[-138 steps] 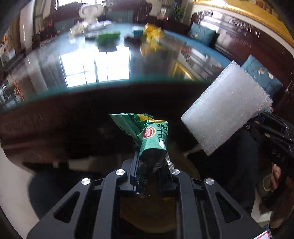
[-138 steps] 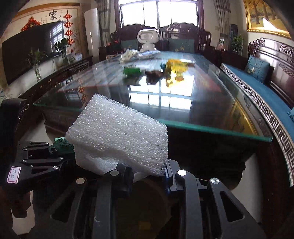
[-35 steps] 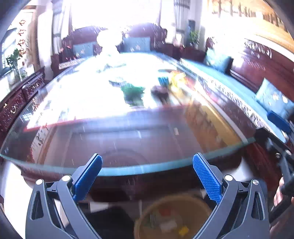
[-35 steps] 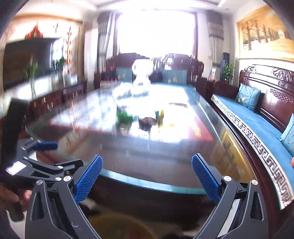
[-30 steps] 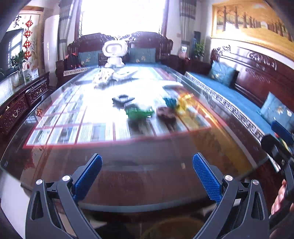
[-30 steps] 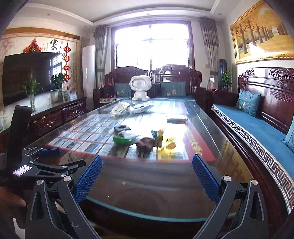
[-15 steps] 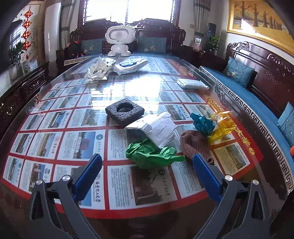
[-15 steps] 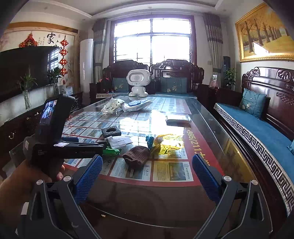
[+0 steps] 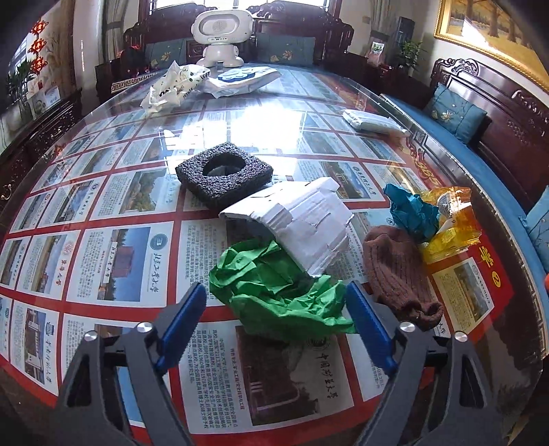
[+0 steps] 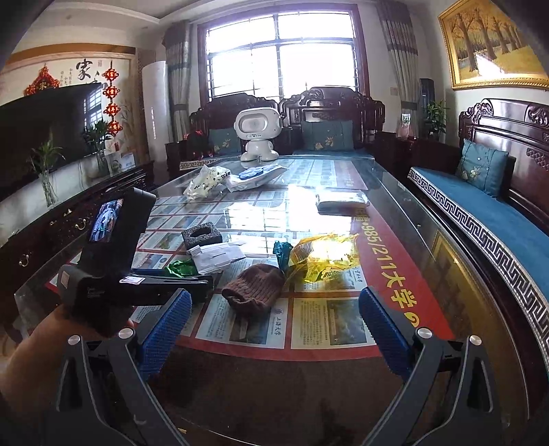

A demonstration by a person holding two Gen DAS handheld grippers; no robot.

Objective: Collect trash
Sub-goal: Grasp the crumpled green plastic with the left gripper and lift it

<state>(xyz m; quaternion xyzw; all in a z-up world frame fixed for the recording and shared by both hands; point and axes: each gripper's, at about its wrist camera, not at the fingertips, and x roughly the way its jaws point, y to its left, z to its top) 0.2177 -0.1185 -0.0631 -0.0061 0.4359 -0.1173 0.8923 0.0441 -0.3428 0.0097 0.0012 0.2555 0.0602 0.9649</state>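
Observation:
A crumpled green paper [image 9: 274, 291] lies on the glass table [image 9: 113, 260], partly under a white folded cardboard piece [image 9: 302, 219]. My left gripper [image 9: 276, 295] straddles the green paper; its jaws are closing, and the blue pads stand just clear of it. A black foam block with a hole [image 9: 223, 175] sits behind. To the right lie a brown knit hat [image 9: 394, 271], teal crumpled paper [image 9: 411, 212] and a yellow wrapper [image 9: 453, 226]. My right gripper [image 10: 274, 298] hangs open and empty short of the hat [image 10: 255, 291], at the table's near end.
A white robot figure [image 9: 219, 31], white plastic bags [image 9: 171, 85] and a flat white packet [image 9: 374, 121] lie at the far half of the table. A blue-cushioned wooden bench [image 10: 480, 219] runs along the right. A hand [image 10: 41, 343] holds the left gripper.
Both grippers, earlier shut on a green wrapper and a white foam block, are empty and have come forward over the table. The left one has dropped onto the green paper and its jaws have narrowed.

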